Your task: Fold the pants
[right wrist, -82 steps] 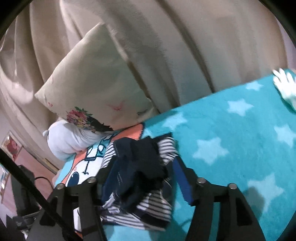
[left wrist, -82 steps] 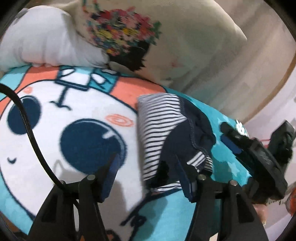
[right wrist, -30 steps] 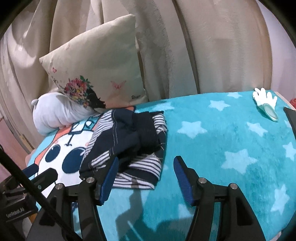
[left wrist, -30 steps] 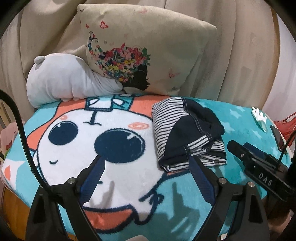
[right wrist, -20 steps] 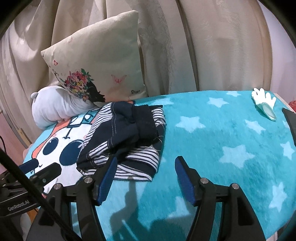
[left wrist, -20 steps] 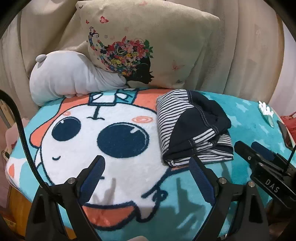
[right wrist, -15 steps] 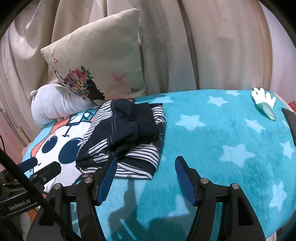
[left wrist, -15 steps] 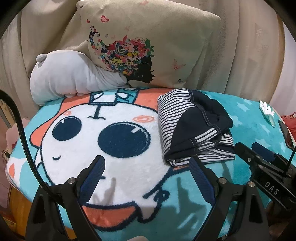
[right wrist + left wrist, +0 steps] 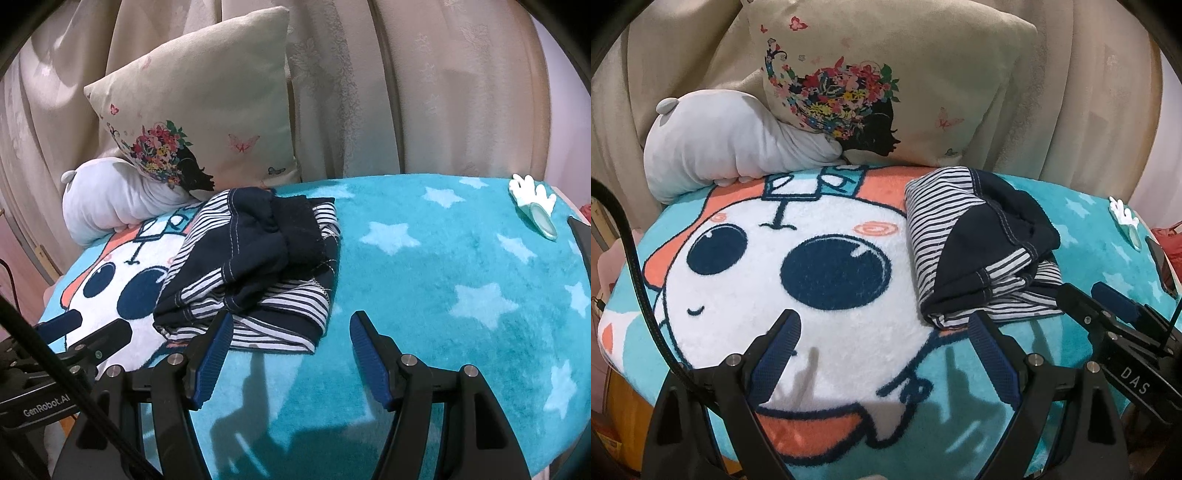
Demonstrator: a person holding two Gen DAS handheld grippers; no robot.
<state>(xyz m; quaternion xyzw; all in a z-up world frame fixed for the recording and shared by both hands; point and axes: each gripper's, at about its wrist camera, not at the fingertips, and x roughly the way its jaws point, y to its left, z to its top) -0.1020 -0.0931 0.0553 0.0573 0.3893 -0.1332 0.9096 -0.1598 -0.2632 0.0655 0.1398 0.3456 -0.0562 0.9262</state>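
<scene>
The navy and white striped pants lie folded in a bundle on the teal cartoon blanket. They also show in the right wrist view. My left gripper is open and empty, held above the blanket's near edge, left of and nearer than the bundle. My right gripper is open and empty, just nearer than the bundle's front edge and apart from it. The right gripper shows in the left wrist view, and the left gripper in the right wrist view.
A floral cushion and a grey plush pillow lean on beige curtains at the back. A white hand-shaped object lies at the blanket's far right, beside a dark flat object.
Both grippers have drawn back from the folded pants and now hover open; over the last second the views have barely shifted.
</scene>
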